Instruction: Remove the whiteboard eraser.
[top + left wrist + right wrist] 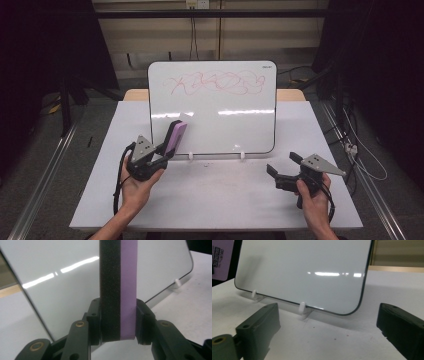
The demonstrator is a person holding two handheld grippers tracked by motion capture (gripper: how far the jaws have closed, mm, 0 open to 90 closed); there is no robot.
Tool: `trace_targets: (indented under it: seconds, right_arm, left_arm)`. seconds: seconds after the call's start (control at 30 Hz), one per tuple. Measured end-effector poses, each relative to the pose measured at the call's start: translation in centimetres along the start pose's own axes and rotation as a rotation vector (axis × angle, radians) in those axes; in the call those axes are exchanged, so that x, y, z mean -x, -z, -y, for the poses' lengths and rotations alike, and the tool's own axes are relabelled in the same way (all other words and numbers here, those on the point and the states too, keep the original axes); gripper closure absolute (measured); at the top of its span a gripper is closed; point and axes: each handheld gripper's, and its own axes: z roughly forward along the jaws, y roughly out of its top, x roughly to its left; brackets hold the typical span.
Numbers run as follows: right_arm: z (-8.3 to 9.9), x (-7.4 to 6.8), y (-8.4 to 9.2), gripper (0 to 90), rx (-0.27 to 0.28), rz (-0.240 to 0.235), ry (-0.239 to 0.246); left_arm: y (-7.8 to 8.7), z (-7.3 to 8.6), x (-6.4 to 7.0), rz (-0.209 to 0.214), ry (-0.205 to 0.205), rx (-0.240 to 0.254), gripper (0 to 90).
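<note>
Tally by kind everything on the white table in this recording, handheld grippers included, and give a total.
White rectangular whiteboard with red scribbles: 1
White plastic stand clips under the whiteboard: 2
Purple-and-black foam eraser block: 1
Black two-jaw handheld grippers, left gripper and right gripper: 2
Total: 6

The surface [210,195] is white and rests on a wooden tabletop [291,94], whose edge shows at both far corners. Small dark and reddish specks mark the white top near its middle. Cables [364,157] lie on the floor to the right. Dark curtains [45,45] hang on both sides. A pale wall [165,40] stands behind, with a socket [196,4] and hanging cords [193,37].
</note>
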Motion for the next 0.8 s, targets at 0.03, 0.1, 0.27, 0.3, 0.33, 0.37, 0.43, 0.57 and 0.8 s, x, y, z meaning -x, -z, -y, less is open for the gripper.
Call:
trace_targets:
  seconds: [0.03,0.1,0.27,0.3,0.33,0.37,0.43,0.57,0.8]
  right_arm:
    - [-0.1,-0.2,-0.1,2.4,0.0,-0.008,0.01]
    - [-0.2,-0.5,-0.2,2.1,-0.002,-0.018,0.017]
    - [-1.1,-1.8,-1.1,2.1,0.005,-0.097,0.029]
    - [-1.3,-1.9,-1.3,2.1,0.013,-0.105,0.032]
    - [-1.5,-2.2,-1.5,2.2,0.019,-0.112,0.032]
    - [-1.7,-2.3,-1.7,2.2,0.026,-0.118,0.034]
    - [-2.0,-2.7,-2.1,2.2,0.038,-0.133,0.026]
    - [-2.5,-3.7,-2.8,2.6,0.051,-0.156,0.031]
    - [-3.5,-5.0,-4.0,3.1,0.079,-0.195,0.02]
  left_arm:
    - [-0.1,-0.1,0.2,0.01,0.003,0.004,63.3]
    - [-0.5,-0.5,0.5,0.036,0.016,0.011,63.4]
    - [-1.3,-1.6,1.7,0.084,0.024,0.05,63.3]
    - [-1.3,-1.6,1.7,0.084,0.024,0.05,63.3]
    - [-1.7,-2.0,2.1,0.094,0.016,0.059,63.3]
    - [-1.7,-2.0,2.1,0.094,0.016,0.059,63.3]
    - [-2.1,-2.3,2.5,0.104,0.008,0.059,63.3]
    - [-2.8,-2.8,3.2,0.121,-0.001,0.065,63.3]
    - [-3.7,-3.7,4.4,0.145,-0.003,0.075,63.3]
